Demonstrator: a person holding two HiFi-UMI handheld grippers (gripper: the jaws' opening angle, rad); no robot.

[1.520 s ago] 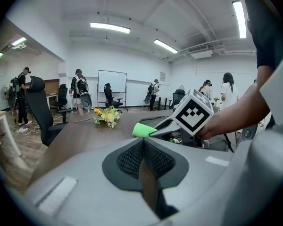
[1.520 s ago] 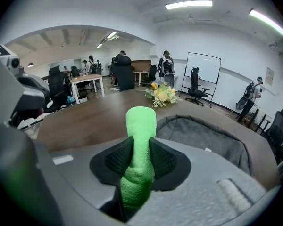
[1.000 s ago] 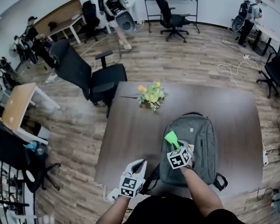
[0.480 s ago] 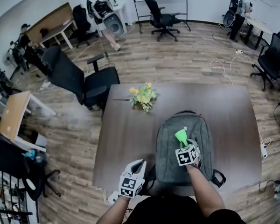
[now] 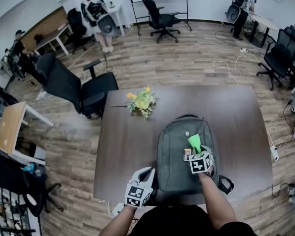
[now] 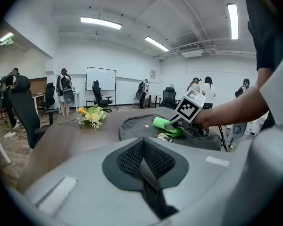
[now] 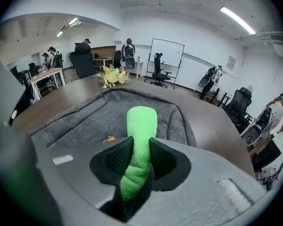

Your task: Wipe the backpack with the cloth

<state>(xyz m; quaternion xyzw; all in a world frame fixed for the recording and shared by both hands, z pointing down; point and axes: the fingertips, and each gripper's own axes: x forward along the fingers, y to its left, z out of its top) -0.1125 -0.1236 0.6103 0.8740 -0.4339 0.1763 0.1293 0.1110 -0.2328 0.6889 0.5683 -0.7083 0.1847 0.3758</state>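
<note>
A grey backpack (image 5: 179, 146) lies flat on the dark brown table (image 5: 123, 146), its top handle toward the far side. My right gripper (image 5: 197, 154) is over the backpack's right half, shut on a rolled green cloth (image 5: 194, 142) whose free end sticks out past the jaws. The right gripper view shows the cloth (image 7: 140, 140) pinched between the pads above the grey fabric (image 7: 85, 121). My left gripper (image 5: 146, 175) hovers at the near table edge, left of the backpack, jaws shut on nothing. A small orange tag (image 5: 187, 154) lies on the backpack beside the cloth.
A bunch of yellow and orange flowers (image 5: 139, 101) lies on the table's far left part. A black office chair (image 5: 71, 87) stands left of the table. Backpack straps (image 5: 225, 185) hang at the near right edge. People and more chairs stand at the room's far side.
My right gripper has carried the cloth to the right across the backpack, from its left-middle to its right half. The left gripper has stayed at the near edge.
</note>
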